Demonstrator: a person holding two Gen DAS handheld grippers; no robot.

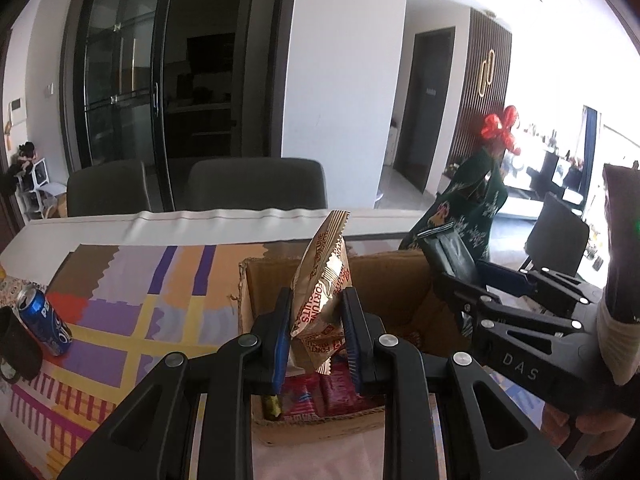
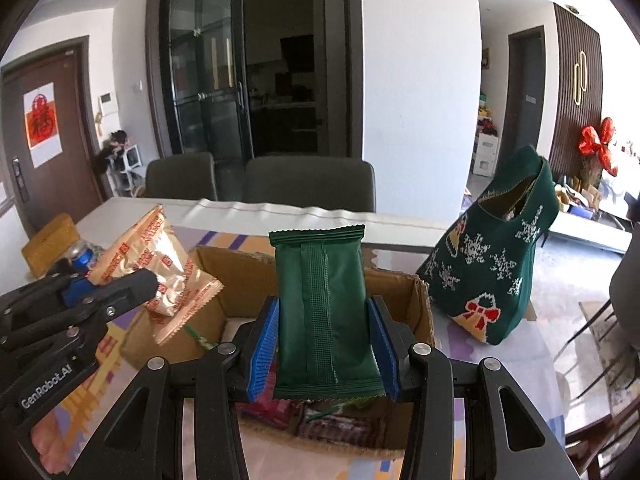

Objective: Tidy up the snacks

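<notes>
My left gripper [image 1: 316, 320] is shut on a gold biscuit packet [image 1: 322, 280] with red lettering, held upright over a cardboard box [image 1: 392, 276]. The box holds several red and pink snack packets [image 1: 320, 392]. My right gripper [image 2: 324, 340] is shut on a dark green snack packet [image 2: 324, 312], held upright over the same box [image 2: 416, 312]. In the right wrist view the left gripper [image 2: 132, 280] and its gold packet [image 2: 160, 264] are at the left. In the left wrist view the right gripper [image 1: 460, 276] holds the green packet [image 1: 450, 256] at the right.
A green knitted Christmas stocking [image 2: 496, 264] stands right of the box. A blue soda can [image 1: 42, 320] lies at the left on the patterned tablecloth [image 1: 132, 304]. A tan box [image 2: 52, 248] sits at the far left. Two grey chairs [image 2: 308, 184] stand behind the table.
</notes>
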